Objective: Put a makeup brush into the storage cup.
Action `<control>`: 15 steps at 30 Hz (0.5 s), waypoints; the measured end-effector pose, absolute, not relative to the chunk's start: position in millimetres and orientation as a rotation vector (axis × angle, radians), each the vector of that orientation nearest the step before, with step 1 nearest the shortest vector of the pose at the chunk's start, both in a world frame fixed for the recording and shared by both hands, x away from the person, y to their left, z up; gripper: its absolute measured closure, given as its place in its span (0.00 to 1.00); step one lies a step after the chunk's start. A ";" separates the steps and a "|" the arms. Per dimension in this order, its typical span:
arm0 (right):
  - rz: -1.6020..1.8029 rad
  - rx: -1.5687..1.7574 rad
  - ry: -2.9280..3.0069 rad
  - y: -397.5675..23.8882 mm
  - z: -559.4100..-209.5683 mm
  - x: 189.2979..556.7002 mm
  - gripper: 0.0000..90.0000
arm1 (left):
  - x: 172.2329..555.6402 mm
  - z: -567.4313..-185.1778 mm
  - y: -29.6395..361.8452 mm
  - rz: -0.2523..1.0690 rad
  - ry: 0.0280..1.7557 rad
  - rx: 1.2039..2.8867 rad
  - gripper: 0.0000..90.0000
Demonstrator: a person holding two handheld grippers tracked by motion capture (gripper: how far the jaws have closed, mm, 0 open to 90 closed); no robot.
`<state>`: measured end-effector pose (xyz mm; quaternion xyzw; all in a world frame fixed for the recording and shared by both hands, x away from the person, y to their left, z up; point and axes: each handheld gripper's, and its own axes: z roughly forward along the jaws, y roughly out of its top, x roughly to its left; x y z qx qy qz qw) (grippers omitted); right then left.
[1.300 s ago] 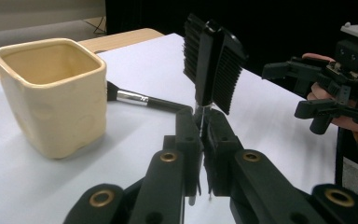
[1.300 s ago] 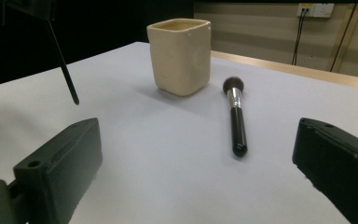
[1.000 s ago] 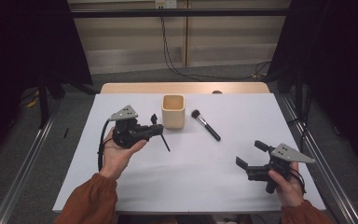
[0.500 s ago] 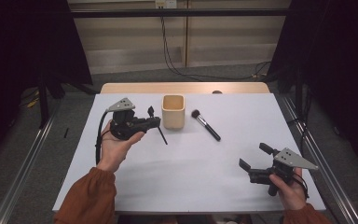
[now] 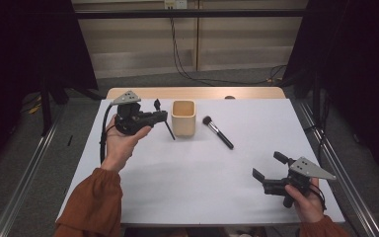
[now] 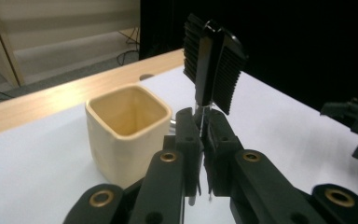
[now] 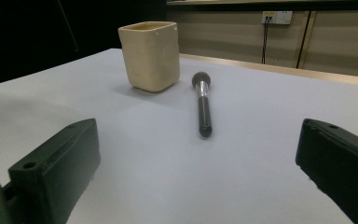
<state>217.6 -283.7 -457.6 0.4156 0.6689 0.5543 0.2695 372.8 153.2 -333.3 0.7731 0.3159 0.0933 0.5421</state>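
My left gripper hangs in the air just left of the cream square cup. It is shut on the thin handle of a small black comb brush, whose ribbed head stands up above the jaws. In the high view the handle slants down below the jaws. A black makeup brush lies on the white table to the right of the cup. My right gripper is held low at the front right, open and with nothing between its jaws.
The white table top has a wooden strip along its far edge. Black curtains hang on both sides, and metal rails run along the floor. My right gripper also appears at the right edge of the left gripper view.
My left gripper has risen and moved away from me toward the cup's side, still carrying the comb brush. The right gripper has hardly moved.
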 end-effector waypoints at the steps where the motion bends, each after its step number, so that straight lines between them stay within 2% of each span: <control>1: 1.491 1.122 1.803 -283.5 -457.7 217.7 0.00 | 374.7 -331.8 152.8 0.231 0.752 1.837 0.95; 15: 1.504 1.100 1.824 -283.4 -458.3 217.1 0.00 | 396.1 -327.5 145.4 0.294 0.782 1.797 0.95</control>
